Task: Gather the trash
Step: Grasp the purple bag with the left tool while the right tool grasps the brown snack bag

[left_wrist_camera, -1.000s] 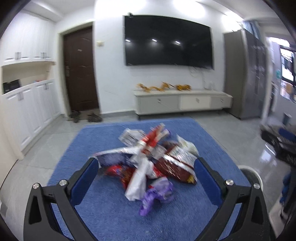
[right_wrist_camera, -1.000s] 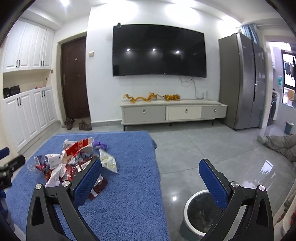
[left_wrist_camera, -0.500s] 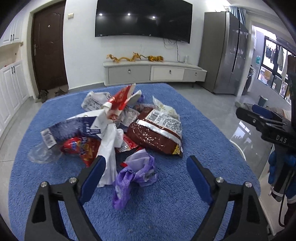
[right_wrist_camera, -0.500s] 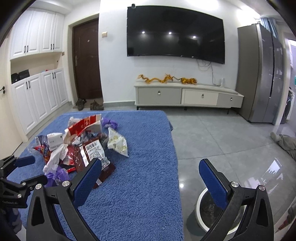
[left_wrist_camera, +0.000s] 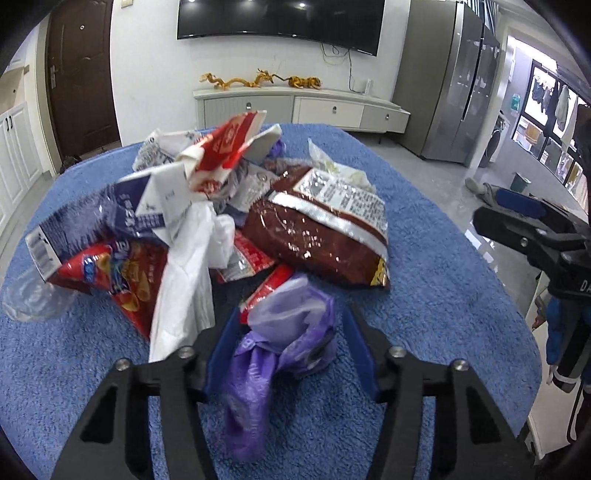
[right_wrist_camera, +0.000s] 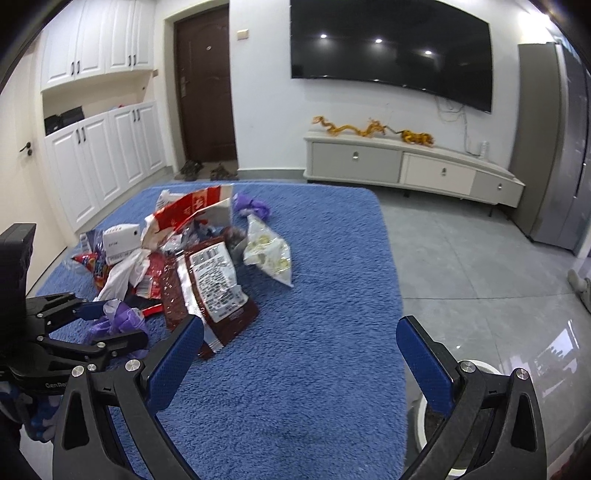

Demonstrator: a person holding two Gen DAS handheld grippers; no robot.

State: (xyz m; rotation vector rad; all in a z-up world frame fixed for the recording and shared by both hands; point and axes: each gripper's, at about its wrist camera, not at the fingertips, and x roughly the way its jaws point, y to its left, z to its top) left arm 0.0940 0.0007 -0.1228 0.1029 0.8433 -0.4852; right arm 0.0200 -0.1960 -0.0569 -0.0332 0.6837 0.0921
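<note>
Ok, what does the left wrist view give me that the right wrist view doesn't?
Left wrist only: the left gripper from behind, jaws closing around the purple bag, and the clear plastic at the pile's left edge.

Right wrist only: the right gripper open over bare blue carpet, nothing between its jaws, and the white bin beside the carpet.

Both: the brown snack bag, the red-and-white wrapper, the TV.

Bright, even ceiling light – spots mirrored in the television (right_wrist_camera: 391, 55), glare on the floor tiles (right_wrist_camera: 554, 350). Fisheye bending and dark corners – slight blur throughout.
</note>
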